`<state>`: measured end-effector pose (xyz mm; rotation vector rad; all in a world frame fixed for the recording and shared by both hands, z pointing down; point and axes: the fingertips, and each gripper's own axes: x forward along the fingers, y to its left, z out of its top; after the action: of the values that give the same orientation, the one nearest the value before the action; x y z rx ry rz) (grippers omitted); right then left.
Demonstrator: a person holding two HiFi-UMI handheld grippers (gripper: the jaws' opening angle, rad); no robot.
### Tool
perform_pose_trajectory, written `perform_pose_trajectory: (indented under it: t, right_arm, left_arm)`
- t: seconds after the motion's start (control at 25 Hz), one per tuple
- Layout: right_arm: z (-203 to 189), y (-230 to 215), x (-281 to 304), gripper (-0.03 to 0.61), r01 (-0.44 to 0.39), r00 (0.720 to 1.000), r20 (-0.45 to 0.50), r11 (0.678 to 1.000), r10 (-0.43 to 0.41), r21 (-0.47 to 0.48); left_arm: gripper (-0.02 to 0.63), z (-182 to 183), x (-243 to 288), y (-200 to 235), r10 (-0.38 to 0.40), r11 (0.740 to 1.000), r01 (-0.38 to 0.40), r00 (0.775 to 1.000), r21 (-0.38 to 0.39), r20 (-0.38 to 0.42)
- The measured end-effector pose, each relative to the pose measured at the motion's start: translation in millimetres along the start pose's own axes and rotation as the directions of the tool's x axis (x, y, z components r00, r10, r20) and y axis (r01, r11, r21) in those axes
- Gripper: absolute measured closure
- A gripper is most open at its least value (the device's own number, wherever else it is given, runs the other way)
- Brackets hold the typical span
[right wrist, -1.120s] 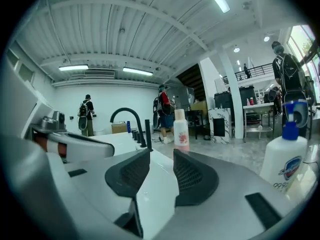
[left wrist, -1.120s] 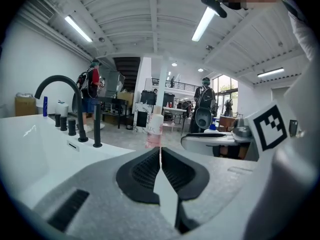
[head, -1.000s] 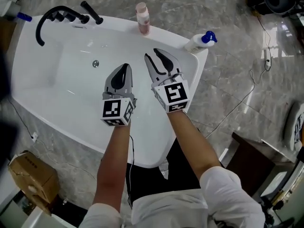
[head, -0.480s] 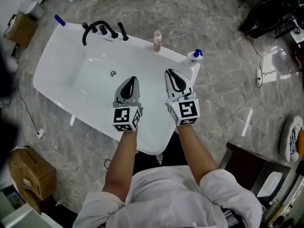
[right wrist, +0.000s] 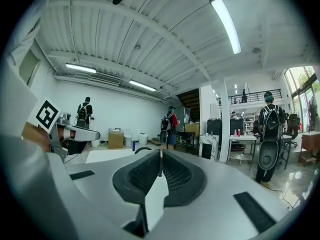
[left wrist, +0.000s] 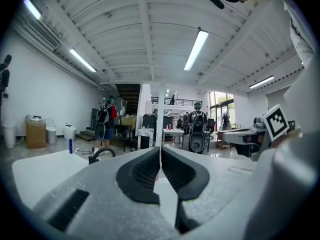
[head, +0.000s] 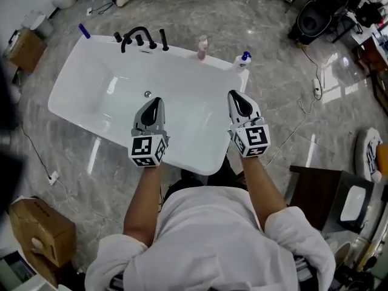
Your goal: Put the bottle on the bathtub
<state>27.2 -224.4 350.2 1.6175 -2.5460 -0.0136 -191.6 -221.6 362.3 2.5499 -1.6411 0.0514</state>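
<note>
A pink bottle [head: 202, 47] stands upright on the far rim of the white bathtub [head: 182, 54], right of the black faucet [head: 139, 37]. A white spray bottle with a blue cap [head: 242, 59] sits on the tub's far right corner. My left gripper [head: 155, 100] hangs high over the tub's near part, shut and empty; its pads meet in the left gripper view [left wrist: 160, 150]. My right gripper [head: 236, 94] hovers over the tub's right rim. Its jaws have just been closing with nothing between them, and they are shut [right wrist: 160, 156]. Both point level, far from the bottles.
Grey marble floor surrounds the tub. A cardboard box [head: 37, 230] lies at the lower left, another [head: 23, 42] at the far left. A dark cabinet [head: 321, 199] stands to the right, a cable [head: 297, 129] trails across the floor, and a black chair [head: 315, 17] is at the top right.
Both grippers have risen away from the tub, which looks smaller and farther. The right gripper's jaws, open a second ago, have closed on nothing. The pink bottle stays on the rim.
</note>
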Motion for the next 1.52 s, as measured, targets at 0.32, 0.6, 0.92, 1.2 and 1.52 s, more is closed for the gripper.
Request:
perform_pose_trajectory:
  t: [0.32, 0.6, 0.92, 1.2, 1.52]
  right_arm:
    - [27, 24, -81, 0.558, -0.001, 1.000, -0.006, 0.998, 0.000, -0.061]
    - [27, 13, -133, 0.560, -0.009, 1.000, -0.029, 0.998, 0.008, -0.063]
    - [17, -11, -175, 0.563, -0.015, 1.000, -0.016, 1.000, 0.014, -0.026]
    - [5, -1, -206, 0.564, -0.095, 0.995, 0.002, 0.994, 0.095, 0.048]
    - [0, 13, -224, 0.565, -0.183, 0.983, 0.037, 0.982, 0.181, 0.040]
  left_arm:
    - [0.589, -12, -81, 25, 0.037, 0.999, -0.038, 0.999, -0.022, -0.037]
    - [0.589, -8, -134, 17, 0.056, 0.998, -0.056, 0.996, -0.002, -0.072]
    - [0.589, -10, -159, -18, 0.066, 0.998, -0.066, 0.994, -0.003, -0.084]
    - [0.589, -9, -167, -64, 0.044, 0.998, -0.048, 0.997, -0.052, -0.066]
    - [0.589, -20, -180, -98, 0.037, 0.998, -0.040, 0.996, -0.041, -0.081]
